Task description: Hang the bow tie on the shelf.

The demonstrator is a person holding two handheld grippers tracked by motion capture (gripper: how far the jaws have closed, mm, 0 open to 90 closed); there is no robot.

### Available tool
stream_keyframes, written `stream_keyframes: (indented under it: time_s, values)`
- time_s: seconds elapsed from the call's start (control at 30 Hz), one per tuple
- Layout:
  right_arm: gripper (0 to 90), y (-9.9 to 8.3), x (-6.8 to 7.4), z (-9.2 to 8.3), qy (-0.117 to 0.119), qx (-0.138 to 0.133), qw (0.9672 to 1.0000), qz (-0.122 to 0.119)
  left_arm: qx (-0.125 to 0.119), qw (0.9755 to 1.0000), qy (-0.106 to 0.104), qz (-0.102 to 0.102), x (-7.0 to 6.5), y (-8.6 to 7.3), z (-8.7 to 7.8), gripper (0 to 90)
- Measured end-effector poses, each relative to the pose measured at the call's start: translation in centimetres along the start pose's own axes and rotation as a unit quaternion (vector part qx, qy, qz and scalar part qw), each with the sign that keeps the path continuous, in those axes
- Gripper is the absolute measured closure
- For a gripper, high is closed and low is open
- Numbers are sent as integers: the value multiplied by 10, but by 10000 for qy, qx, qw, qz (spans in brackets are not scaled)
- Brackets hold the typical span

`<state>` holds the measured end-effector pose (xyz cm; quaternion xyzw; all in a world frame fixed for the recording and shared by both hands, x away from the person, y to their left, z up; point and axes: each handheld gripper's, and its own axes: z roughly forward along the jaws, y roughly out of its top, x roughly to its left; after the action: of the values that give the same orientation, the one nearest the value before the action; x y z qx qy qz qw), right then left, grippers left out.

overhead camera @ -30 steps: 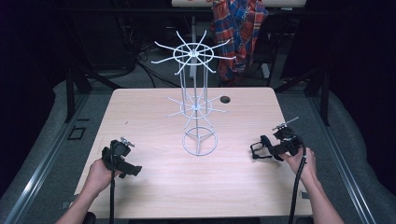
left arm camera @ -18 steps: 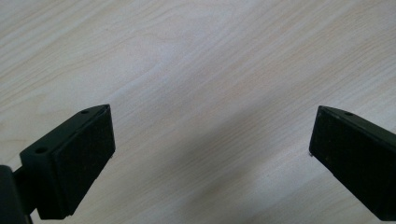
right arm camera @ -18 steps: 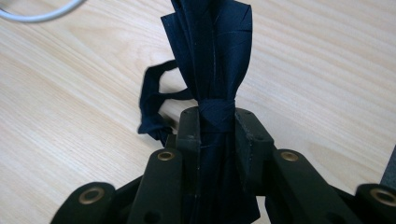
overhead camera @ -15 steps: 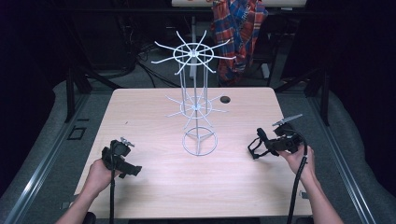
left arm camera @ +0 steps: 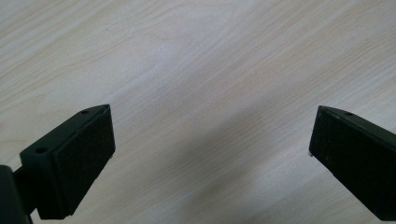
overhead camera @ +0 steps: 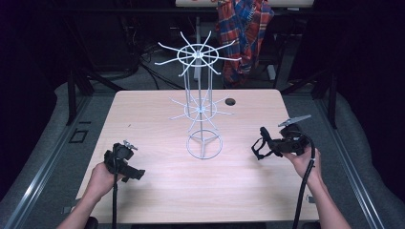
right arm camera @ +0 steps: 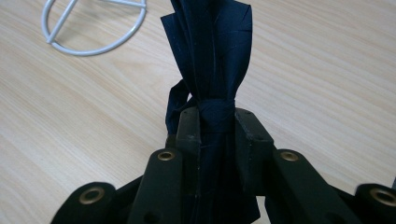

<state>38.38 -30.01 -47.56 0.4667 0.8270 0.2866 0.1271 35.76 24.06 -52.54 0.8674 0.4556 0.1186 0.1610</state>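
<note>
At centre right of the high view, the right tongs (overhead camera: 259,149) are pinching a dark navy strip of folded fabric (right arm camera: 210,56), possibly a tie or ribbon; the exact item cannot be determined. Its pleated, matte folds rise between the jaws in the right gripper view, with the cloth carried clear of the desk (overhead camera: 157,191) and near, but apart from, the white wire display rack (overhead camera: 200,102). Judged from this state, pickup is complete; hanging the fabric on a rack arm remains. At lower left of the high view, the left tongs (overhead camera: 136,174) are spread wide over bare desk, holding nothing. The rack is thin coated wire: a ring base, a slim upright column and two tiers of radiating hooked arms. The desk surface is pale wood-grain laminate, smooth, with a dark round cable port (overhead camera: 230,101) at its far edge.
</note>
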Motion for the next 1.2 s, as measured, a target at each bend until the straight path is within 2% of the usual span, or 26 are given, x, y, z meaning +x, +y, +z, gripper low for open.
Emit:
stream_keyframes:
  time_s: [0.27, 0.47, 1.2]
  values:
    - [732, 5, 7, -5, 99, -118, 9999, -60, 1, 10000, -2, 4, 0, 0, 0, 2]
    - [732, 7, 11, -8, 263, -247, 9993, -58, 5, 10000, -5, 8, 0, 0, 0, 2]
    - [732, 23, 29, -15, 419, -407, 9978, -301, 15, 10000, -1, -1, 0, 0, 1, 4]
